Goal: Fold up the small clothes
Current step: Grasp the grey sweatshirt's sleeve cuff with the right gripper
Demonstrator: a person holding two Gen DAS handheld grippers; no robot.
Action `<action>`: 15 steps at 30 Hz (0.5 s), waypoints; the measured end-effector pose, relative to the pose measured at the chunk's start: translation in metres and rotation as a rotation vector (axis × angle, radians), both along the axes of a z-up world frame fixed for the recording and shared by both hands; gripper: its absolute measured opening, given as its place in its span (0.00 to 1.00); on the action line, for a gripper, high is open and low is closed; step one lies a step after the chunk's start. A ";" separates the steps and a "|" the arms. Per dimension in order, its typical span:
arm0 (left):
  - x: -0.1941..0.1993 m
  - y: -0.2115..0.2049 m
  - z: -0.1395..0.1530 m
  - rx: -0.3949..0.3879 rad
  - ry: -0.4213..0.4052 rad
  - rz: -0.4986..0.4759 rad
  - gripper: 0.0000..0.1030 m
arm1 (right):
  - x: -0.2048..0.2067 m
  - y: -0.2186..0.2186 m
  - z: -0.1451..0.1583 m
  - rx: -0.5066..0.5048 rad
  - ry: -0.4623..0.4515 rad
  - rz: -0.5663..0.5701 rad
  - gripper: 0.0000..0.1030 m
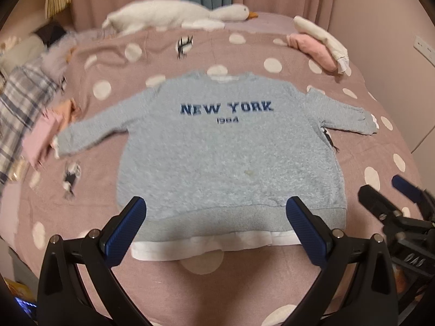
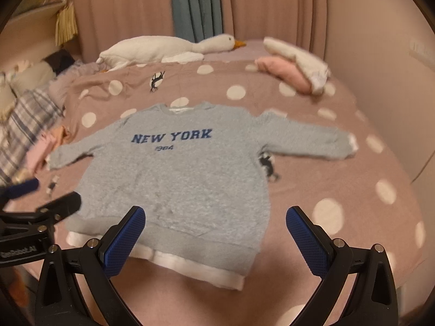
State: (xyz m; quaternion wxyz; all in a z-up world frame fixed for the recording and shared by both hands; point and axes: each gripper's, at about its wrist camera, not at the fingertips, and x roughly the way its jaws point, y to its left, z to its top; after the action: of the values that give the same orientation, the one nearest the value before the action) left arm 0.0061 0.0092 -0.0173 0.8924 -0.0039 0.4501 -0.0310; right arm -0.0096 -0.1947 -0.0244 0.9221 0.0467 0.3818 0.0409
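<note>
A small light blue sweater point(image 1: 228, 152) with "NEW YORK" lettering lies flat, front up, on the pink dotted bedspread point(image 1: 244, 285), both sleeves spread out and its white hem nearest me. It also shows in the right wrist view point(image 2: 176, 179). My left gripper point(image 1: 217, 214) is open and empty, hovering over the sweater's hem. My right gripper point(image 2: 216, 225) is open and empty, over the sweater's lower right corner; it also shows at the right edge of the left wrist view point(image 1: 391, 193).
A white goose plush point(image 1: 174, 13) lies at the far edge of the bed. Folded pink and white clothes point(image 1: 320, 46) sit at the far right. A plaid garment point(image 1: 24, 100) and pink clothes point(image 1: 43, 135) lie at the left. Curtains hang behind.
</note>
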 end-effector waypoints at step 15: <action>0.051 0.040 -0.077 -0.444 0.261 0.053 1.00 | 0.067 -0.146 -0.081 0.496 0.122 -0.290 0.99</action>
State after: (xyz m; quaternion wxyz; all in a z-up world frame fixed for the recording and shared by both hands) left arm 0.0568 0.0488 -0.0942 0.8045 -0.2156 0.5435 -0.1048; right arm 0.0578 -0.3411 -0.1050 0.8543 0.3269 0.4041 -0.0020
